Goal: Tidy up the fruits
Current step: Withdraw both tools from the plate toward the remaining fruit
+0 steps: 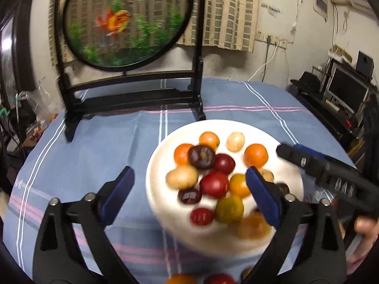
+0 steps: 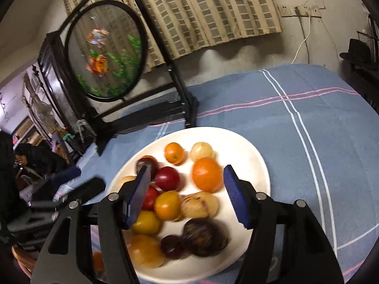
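At the far left of the blue striped tablecloth (image 1: 99, 142) a round goldfish screen (image 1: 125, 19) stands in its black frame. Nearer, the left gripper (image 1: 189, 189) hangs with its jaws spread wide and empty, one blue pad over bare cloth, the other over the white plate (image 1: 161, 165). Oranges, red and dark plums and pale fruits (image 1: 213, 172) lie piled on that plate. Rightward, the right gripper (image 2: 187, 194) hovers over the same heap, jaws partly apart, gripping nothing.
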A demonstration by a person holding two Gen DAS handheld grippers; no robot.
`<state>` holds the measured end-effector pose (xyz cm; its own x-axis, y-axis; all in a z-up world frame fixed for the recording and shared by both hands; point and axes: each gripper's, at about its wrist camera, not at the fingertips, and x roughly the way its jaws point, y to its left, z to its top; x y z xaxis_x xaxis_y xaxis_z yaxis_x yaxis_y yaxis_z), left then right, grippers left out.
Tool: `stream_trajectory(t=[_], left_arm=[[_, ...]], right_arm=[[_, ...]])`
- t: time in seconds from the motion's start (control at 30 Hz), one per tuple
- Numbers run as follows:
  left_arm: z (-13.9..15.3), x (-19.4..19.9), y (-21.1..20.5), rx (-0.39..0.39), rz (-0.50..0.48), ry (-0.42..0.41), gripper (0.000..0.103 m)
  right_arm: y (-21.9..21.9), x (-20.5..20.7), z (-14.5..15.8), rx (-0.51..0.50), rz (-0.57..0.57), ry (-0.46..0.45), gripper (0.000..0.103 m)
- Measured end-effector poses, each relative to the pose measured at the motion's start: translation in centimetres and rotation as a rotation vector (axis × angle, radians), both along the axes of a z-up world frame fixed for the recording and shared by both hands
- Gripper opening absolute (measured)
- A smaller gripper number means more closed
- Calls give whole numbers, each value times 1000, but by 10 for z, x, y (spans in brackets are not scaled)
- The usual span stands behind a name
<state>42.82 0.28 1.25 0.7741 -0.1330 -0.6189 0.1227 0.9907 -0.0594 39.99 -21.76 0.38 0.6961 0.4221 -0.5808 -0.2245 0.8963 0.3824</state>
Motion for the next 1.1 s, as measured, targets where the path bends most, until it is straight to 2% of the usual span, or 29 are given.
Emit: stream_trajectory(t=[0.1, 0.23, 0.37, 0.43, 0.53, 0.73, 0.8, 0.93, 1.1], left_arm=[[-1, -32, 17, -20, 25, -13, 101], [-16, -73, 36, -10, 72, 7, 101], [-39, -101, 50, -26, 105, 44, 101], [-41, -106, 53, 6, 121, 49, 101], [-34, -112, 60, 36, 184, 1, 101], [-32, -111, 74, -31, 213, 28, 101], [-30, -113, 75, -31, 218, 18, 101], [-28, -114, 76, -20, 230, 4, 101], [-28, -114, 80, -64, 218, 22, 101]], right_arm=[[4, -18, 5, 1, 26, 0, 65], [10, -54, -2, -51, 29, 9, 65], [14, -86, -22, -56, 53, 94, 65], [20, -104, -27, -99, 60, 92, 65], [32, -120, -30, -150, 92, 103, 65], [58, -145, -35, -124, 237, 145, 56], [67, -146, -39, -158, 259, 153, 53], [72, -149, -44, -173, 273, 168, 52], [77, -147, -48, -189, 275, 174, 50]])
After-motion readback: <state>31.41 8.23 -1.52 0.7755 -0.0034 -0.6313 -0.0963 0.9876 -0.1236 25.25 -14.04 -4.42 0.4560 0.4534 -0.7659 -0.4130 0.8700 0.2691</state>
